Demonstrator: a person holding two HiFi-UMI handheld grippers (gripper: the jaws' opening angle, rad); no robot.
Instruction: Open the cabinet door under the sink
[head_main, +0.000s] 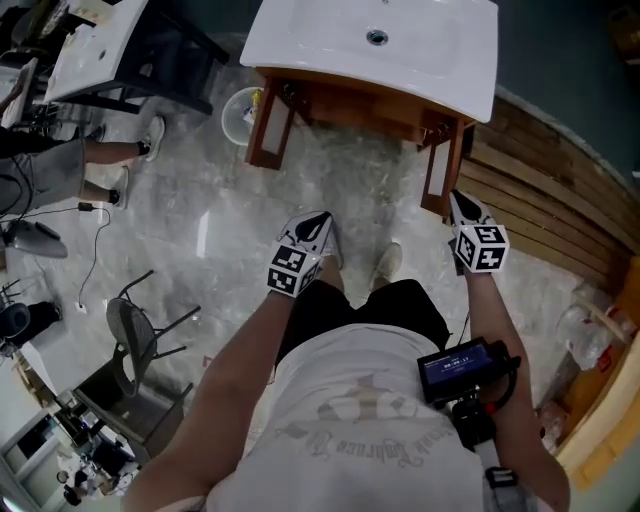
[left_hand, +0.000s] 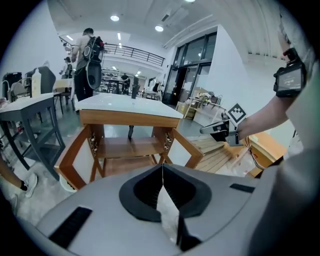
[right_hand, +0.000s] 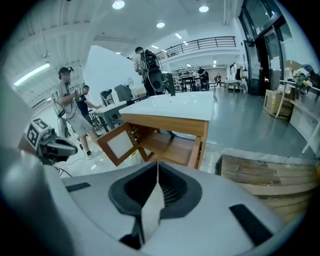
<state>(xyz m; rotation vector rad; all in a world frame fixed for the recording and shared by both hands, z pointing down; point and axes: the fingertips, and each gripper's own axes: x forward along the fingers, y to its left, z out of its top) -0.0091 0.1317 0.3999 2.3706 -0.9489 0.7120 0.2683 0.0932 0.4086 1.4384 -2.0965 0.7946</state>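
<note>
Left gripper (head_main: 320, 220) and right gripper (head_main: 458, 205): jaws of both observed pressed together, nothing held. Cabinet (head_main: 350, 100) under the sink (head_main: 375, 45) noted at 12 o'clock. Left door (head_main: 268, 125) found swung open at 11 o'clock, right door (head_main: 440, 165) at 1 o'clock.

Nothing can be read for certain. The white shirt (head_main: 350, 420) bears curved grey lettering across its front, too blurred to make out. Just right of the shirt, a small screen (head_main: 455, 362) on a black device (head_main: 498, 362) at the forearm shows pale figures, too small to read.
</note>
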